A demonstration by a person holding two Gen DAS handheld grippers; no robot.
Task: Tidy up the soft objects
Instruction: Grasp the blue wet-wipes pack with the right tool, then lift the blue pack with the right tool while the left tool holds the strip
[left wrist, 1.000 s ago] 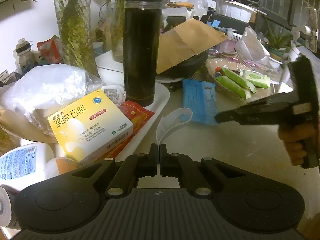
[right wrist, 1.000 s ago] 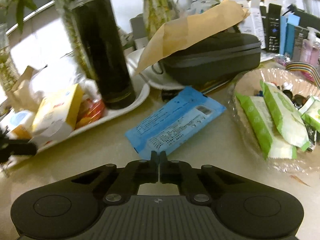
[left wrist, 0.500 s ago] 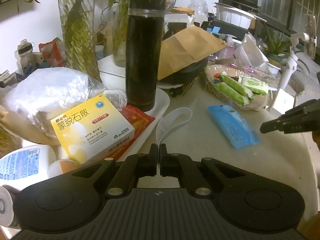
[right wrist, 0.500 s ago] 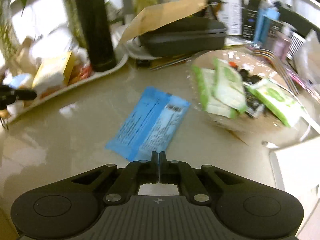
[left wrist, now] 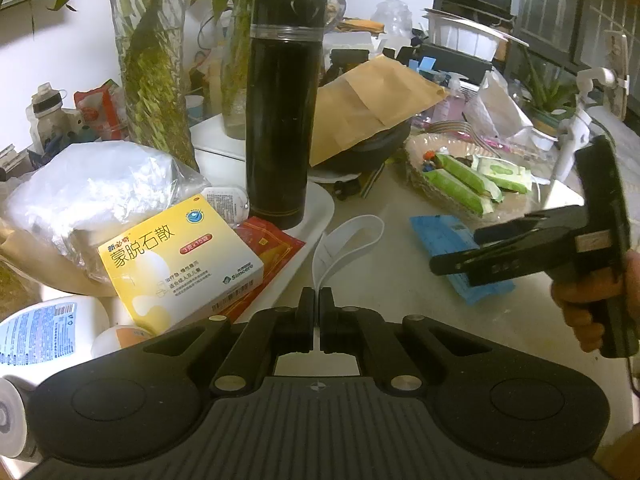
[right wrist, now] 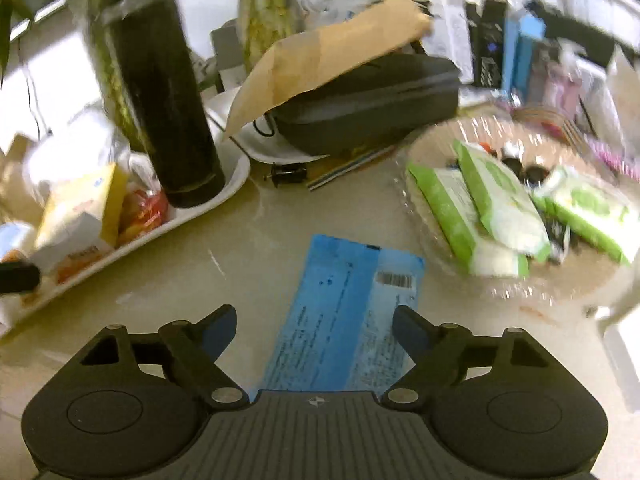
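Observation:
A blue soft packet (right wrist: 344,312) lies flat on the beige table; it also shows in the left wrist view (left wrist: 444,236). My right gripper (right wrist: 314,322) is open, its fingers either side of the packet's near half, just above it. In the left wrist view the right gripper (left wrist: 456,252) hovers over the packet. My left gripper (left wrist: 316,296) is shut on a white looped strap (left wrist: 344,240) that curls up over the table. Green wipe packs (right wrist: 496,204) lie in a clear plastic bowl (right wrist: 520,292), also seen in the left wrist view (left wrist: 460,184).
A white tray (left wrist: 316,216) holds a tall black flask (left wrist: 280,108), a yellow medicine box (left wrist: 176,256) and a red sachet (left wrist: 268,240). A black case (right wrist: 372,100) under a brown envelope (right wrist: 328,52) stands behind. Plant vases, bottles and a white bag (left wrist: 100,188) crowd the left.
My right gripper has opened and come down over the blue packet, which now lies lengthwise between its fingers. The left gripper still holds the strap in place.

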